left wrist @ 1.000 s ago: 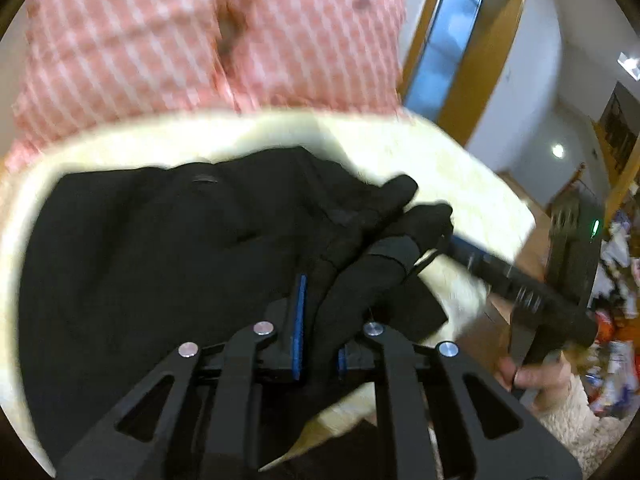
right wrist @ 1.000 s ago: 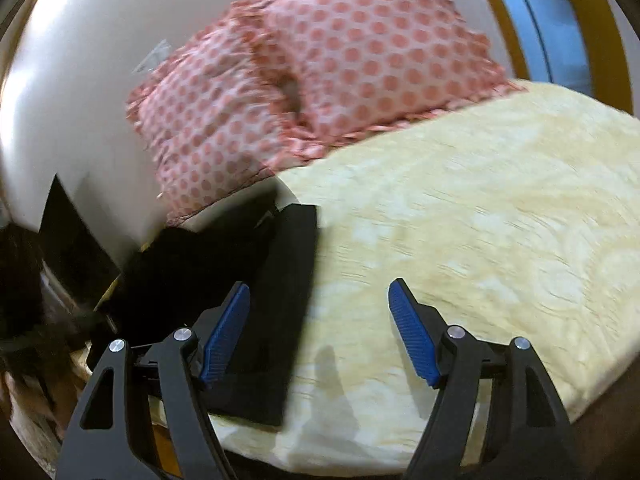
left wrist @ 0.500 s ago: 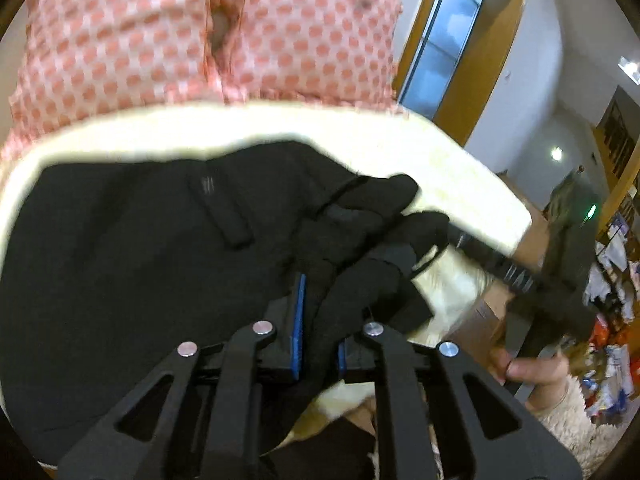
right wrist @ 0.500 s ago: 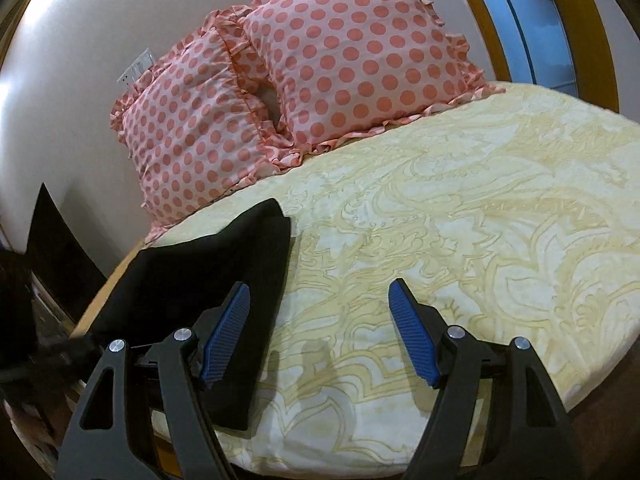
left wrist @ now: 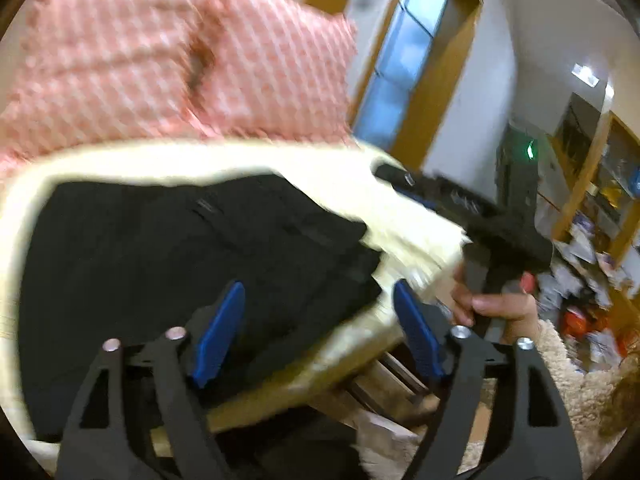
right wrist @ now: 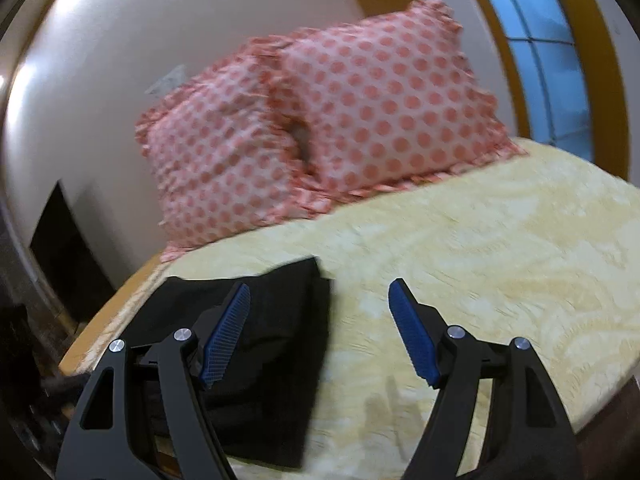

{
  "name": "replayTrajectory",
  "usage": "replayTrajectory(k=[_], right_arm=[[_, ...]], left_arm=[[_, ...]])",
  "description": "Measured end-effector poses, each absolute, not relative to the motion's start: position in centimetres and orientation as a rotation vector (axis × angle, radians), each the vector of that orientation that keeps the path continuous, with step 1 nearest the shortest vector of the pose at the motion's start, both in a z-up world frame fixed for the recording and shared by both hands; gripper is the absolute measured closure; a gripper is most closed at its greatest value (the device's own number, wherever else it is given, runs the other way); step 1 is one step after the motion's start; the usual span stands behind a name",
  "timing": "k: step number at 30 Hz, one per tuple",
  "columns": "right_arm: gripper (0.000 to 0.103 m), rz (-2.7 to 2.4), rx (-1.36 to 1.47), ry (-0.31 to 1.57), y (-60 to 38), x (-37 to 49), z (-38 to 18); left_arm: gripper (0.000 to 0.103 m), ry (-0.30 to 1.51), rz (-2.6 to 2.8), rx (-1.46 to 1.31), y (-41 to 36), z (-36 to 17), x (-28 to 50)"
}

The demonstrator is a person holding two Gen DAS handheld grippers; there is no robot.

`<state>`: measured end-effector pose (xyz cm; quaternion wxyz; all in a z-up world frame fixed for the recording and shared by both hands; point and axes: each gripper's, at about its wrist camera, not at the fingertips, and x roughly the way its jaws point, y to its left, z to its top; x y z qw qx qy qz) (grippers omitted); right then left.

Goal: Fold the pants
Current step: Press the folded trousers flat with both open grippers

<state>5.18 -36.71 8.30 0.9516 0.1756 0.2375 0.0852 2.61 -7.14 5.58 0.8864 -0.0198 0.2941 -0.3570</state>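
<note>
Lying folded on the yellow patterned bedspread [right wrist: 480,256], the black pants [right wrist: 272,344] sat at the near left corner of the bed in the right wrist view, one edge close to the mattress side. Two pink polka-dot pillows [right wrist: 352,120] leaned against the wall at the head of the bed, well apart from the pants.

Left gripper [left wrist: 318,320]: jaws were opening, blue pads wide apart. The near edge of the pants [left wrist: 168,248] showed between and below the pads, but neither pad pressed on the cloth. Left view was motion-blurred; fine detail of the fabric could not be read.

Right gripper [right wrist: 318,330]: jaws stood wide, nothing clamped. Its left pad [right wrist: 226,332] overlapped the pants in the picture; whether it touched them could not be told. The right pad hung over bare bedspread.

In the left wrist view the right gripper [left wrist: 404,188] also appeared at the right, over the edge of the bed, its handle held by a hand [left wrist: 496,304] in a fuzzy cream sleeve [left wrist: 576,376]. A blue window [left wrist: 404,60] in a wooden frame stood behind the bed.
</note>
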Motion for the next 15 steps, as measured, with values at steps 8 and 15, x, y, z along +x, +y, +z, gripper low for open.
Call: replayTrajectory(k=[8, 15], right_arm=[[0.029, 0.385, 0.2, 0.529, -28.0, 6.4, 8.0], [0.029, 0.335, 0.088, 0.781, -25.1, 7.5, 3.4]], left_arm=[[0.005, 0.546, -0.284, -0.042, -1.0, 5.9, 5.7], [0.002, 0.743, -0.22, -0.034, -0.7, 1.3, 7.4]])
